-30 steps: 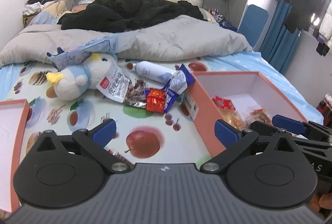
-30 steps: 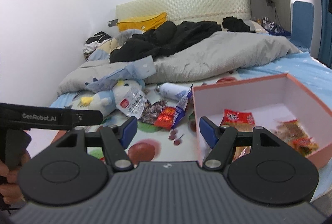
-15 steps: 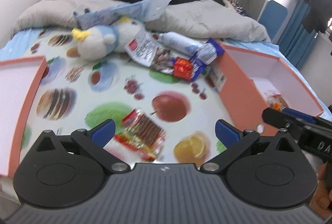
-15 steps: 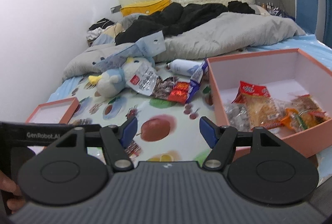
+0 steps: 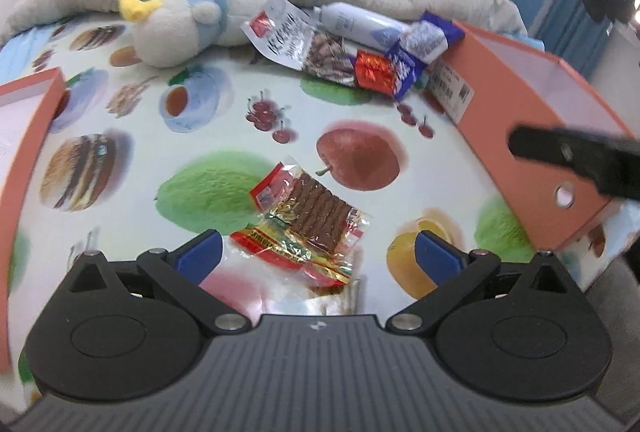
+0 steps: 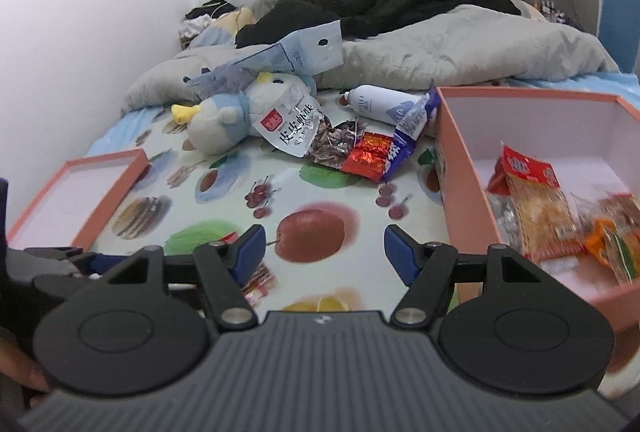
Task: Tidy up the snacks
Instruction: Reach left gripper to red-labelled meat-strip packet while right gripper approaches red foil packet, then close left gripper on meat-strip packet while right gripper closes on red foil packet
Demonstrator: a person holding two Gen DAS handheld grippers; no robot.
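My left gripper (image 5: 318, 252) has its fingers spread, the snack packet (image 5: 306, 220) lying between them untouched; my right gripper (image 6: 325, 250) fingers are spread, the orange box (image 6: 466, 200) to their right.

My right gripper (image 6: 324, 250) hangs with its blue-padded jaws apart over the fruit-print sheet (image 6: 224, 192), nothing between them. To the right sits the open pink box (image 6: 464, 192), with a red snack packet (image 6: 528, 168) and other wrapped snacks inside. Farther off I see a heap of loose snacks: a white seed bag (image 6: 296, 130), a red foil packet (image 6: 366, 152) and a blue wrapper (image 6: 412, 124), beside a white bottle (image 6: 376, 104) and a plush duck (image 6: 228, 120). The box lid (image 6: 116, 188) lies on the left.
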